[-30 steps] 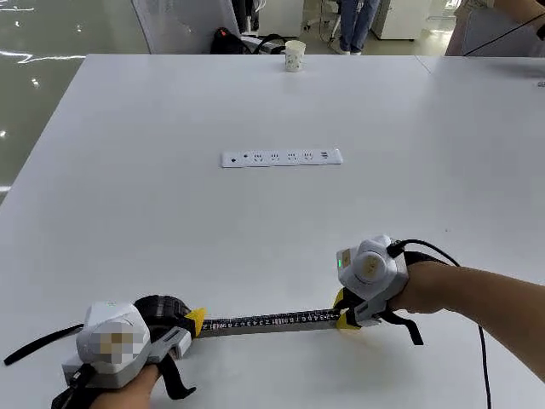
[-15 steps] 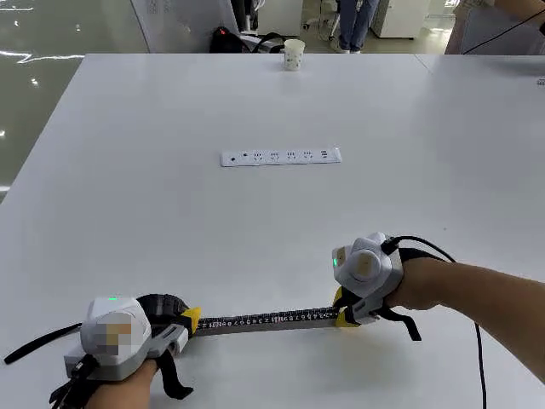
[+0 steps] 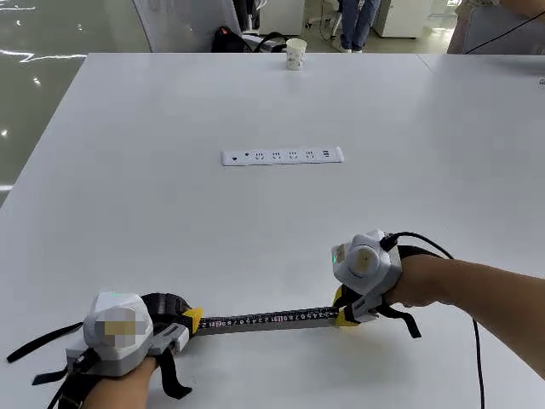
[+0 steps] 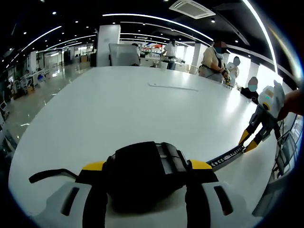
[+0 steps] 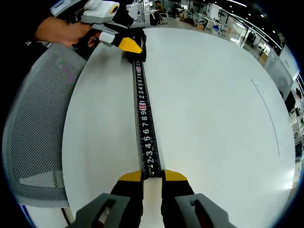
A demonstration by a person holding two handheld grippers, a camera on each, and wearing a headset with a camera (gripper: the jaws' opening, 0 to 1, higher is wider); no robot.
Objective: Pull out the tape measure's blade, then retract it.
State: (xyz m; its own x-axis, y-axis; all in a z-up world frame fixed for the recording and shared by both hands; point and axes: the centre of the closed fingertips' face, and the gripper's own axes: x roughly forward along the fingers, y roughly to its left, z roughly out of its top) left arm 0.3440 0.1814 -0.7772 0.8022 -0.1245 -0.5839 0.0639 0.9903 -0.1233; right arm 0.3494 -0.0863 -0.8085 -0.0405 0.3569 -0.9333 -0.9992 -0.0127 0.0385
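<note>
Left gripper point(image 4: 146, 166) is clamping the tape measure case point(image 3: 163, 308). Right gripper point(image 5: 153, 176) is pinching the tip of the extended blade point(image 5: 144, 114), along the table's point(image 3: 255, 230) near edge.

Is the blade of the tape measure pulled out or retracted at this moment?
Pulled out. The blade stretches from the case in the left gripper to the right gripper, which pinches its tip.

Ceiling strip lights point(image 4: 156, 19) are washing the white table point(image 3: 255, 230) evenly bright, so only faint, soft shadows are pooling just under the left gripper point(image 3: 191, 321). Far beyond it the floor point(image 3: 34, 60) is glaring, and both gripper views are bowing toward their edges.
</note>
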